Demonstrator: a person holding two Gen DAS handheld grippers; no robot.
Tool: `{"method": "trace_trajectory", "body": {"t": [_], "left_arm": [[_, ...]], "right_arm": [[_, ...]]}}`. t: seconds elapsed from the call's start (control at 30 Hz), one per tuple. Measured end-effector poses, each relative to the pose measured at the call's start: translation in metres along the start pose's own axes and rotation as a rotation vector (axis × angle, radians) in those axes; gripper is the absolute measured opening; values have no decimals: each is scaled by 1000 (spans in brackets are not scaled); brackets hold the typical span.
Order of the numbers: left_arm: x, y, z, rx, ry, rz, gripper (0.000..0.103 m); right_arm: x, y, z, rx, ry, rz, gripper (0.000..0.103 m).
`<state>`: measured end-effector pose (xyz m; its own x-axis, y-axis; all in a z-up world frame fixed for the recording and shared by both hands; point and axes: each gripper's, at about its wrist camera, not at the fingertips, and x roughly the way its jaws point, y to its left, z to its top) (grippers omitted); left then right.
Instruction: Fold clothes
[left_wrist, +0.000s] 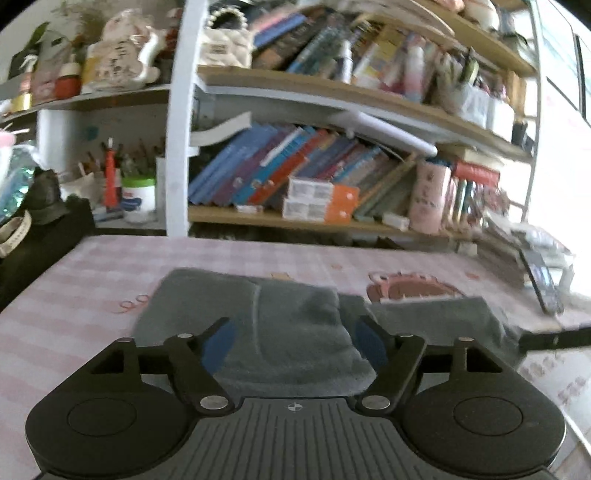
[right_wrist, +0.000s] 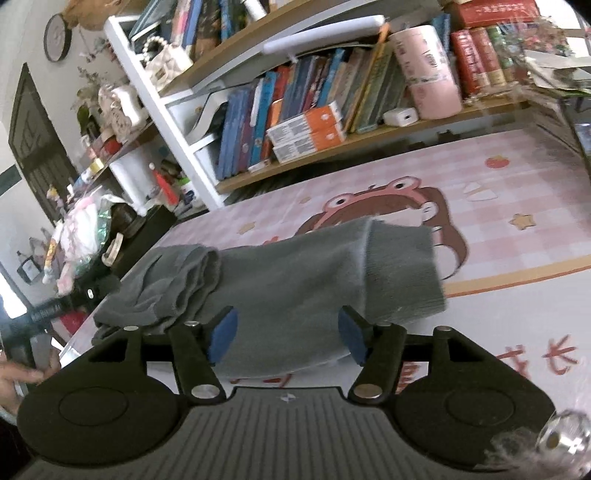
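A grey knitted garment (left_wrist: 295, 306) lies folded on the pink checked table cover (left_wrist: 74, 295). In the right wrist view the garment (right_wrist: 314, 266) is a long band with a bunched, layered end at the left and a ribbed hem at the right. My left gripper (left_wrist: 295, 341) is open, its blue pads (left_wrist: 218, 347) low on either side of the cloth's near fold without pressing it. My right gripper (right_wrist: 288, 334) is open too, and its pads (right_wrist: 225, 334) straddle the garment's near edge. Neither gripper holds any cloth.
A crowded bookshelf (left_wrist: 332, 218) runs along the table's far edge. A phone (left_wrist: 543, 288) leans on stacked items at the right. A black box (right_wrist: 147, 229) with clutter stands at the left end. A hand (right_wrist: 18, 376) shows at the lower left.
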<state>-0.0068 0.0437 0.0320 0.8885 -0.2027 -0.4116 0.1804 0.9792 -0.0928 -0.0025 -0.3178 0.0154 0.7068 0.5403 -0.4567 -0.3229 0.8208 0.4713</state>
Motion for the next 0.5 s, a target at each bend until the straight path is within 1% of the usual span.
{"method": "trace_trajectory", "body": {"t": [0.13,0.2,0.33,0.5], "left_arm": [[0,-12,-6,37,6,8,82],[2,-16,-7,49,9,9,84],[4,-22,-10,57,19,3,84],[4,-30,-13,74,16,8,90]], "right_arm": [[-7,-12,7,7,-9,-45,67],[-8,-20,10,23,0,-55,70],[-3,-34,14,75,28,-54,71],[8,-46,18,143,73,-20,71]]}}
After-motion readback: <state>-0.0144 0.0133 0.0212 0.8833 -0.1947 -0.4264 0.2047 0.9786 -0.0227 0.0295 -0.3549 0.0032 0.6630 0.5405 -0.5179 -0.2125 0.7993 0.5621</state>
